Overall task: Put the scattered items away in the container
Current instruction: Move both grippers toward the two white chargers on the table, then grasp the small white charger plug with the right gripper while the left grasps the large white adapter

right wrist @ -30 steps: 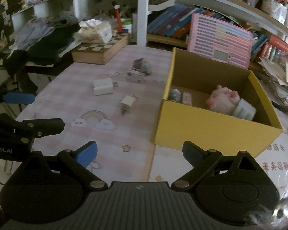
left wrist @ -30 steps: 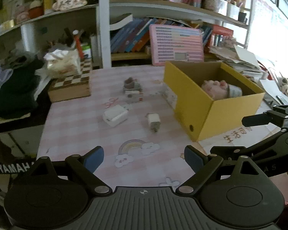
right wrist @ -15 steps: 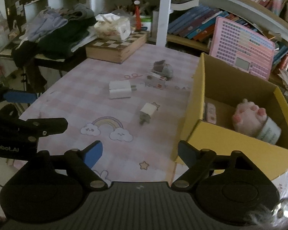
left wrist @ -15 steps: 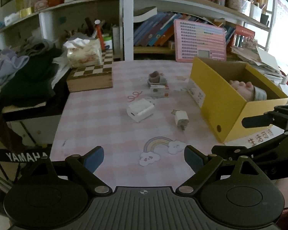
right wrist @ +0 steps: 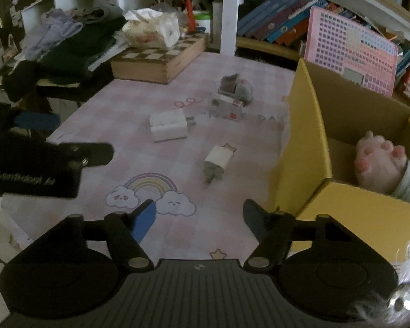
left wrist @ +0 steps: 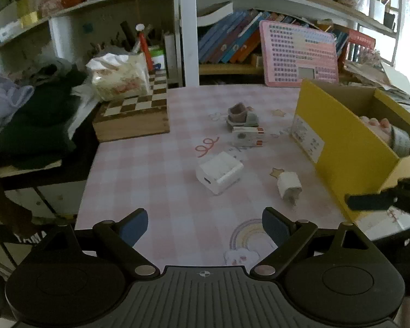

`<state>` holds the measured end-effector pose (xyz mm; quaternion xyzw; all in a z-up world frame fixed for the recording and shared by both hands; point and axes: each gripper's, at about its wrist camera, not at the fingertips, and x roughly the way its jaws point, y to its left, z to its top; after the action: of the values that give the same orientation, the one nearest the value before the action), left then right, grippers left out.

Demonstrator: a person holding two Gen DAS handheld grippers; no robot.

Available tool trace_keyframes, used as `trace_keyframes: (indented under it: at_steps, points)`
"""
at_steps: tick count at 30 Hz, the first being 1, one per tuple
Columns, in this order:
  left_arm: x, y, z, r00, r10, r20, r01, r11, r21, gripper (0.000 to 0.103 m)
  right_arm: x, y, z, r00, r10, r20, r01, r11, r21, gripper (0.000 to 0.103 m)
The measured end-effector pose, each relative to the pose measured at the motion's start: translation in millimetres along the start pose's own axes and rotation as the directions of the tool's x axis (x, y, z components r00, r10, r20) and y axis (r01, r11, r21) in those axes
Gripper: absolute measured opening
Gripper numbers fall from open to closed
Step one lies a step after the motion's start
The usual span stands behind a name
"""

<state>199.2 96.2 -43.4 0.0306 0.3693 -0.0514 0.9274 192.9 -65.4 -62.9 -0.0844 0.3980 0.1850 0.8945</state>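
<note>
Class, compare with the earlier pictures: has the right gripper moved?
Yes. The right gripper has come forward toward the small white charger, which now sits closer beyond its fingertips; its jaws have just been closing, nothing between them.

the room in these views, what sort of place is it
Most likely a lived-in study or child's room at home. Shelves of books run behind a table with a pink checked cover printed with rainbows, a wooden chessboard box sits at its corner, and folded clothes are piled beside it.
</note>
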Motion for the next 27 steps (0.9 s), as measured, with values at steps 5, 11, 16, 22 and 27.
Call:
trace_keyframes:
  at_steps: [5,11,16,22,27]
  points:
    - [26.6,0.9,4.9,1.000,-0.017,-0.005,0.017,1.000,0.021,0.093,20.8,0.8,2.2,0.999,-0.044,-0.001,0.044,0.999,0.023,0.061]
    - [54.3,-5.0,11.8,0.998,-0.059,0.002,0.059,0.996,0.066,0.093,42.2,6.0,0.7,0.995,-0.099,-0.002,0.099,0.994,0.044,0.060]
    - [77.9,-8.0,21.1,0.998,-0.069,-0.016,0.070,0.993,0.092,0.092,51.5,12.2,-1.3,0.990,-0.140,0.024,0.137,0.986,0.097,0.058]
    - [98.4,-11.6,27.9,0.996,-0.080,-0.033,0.083,0.991,0.104,0.091,66.2,15.8,1.3,0.970,-0.233,0.061,0.221,0.961,0.166,0.053]
    - [110.8,-15.5,30.0,0.995,-0.085,-0.044,0.089,0.990,0.105,0.091,77.5,8.7,10.4,0.961,-0.266,0.073,0.246,0.946,0.210,0.052]
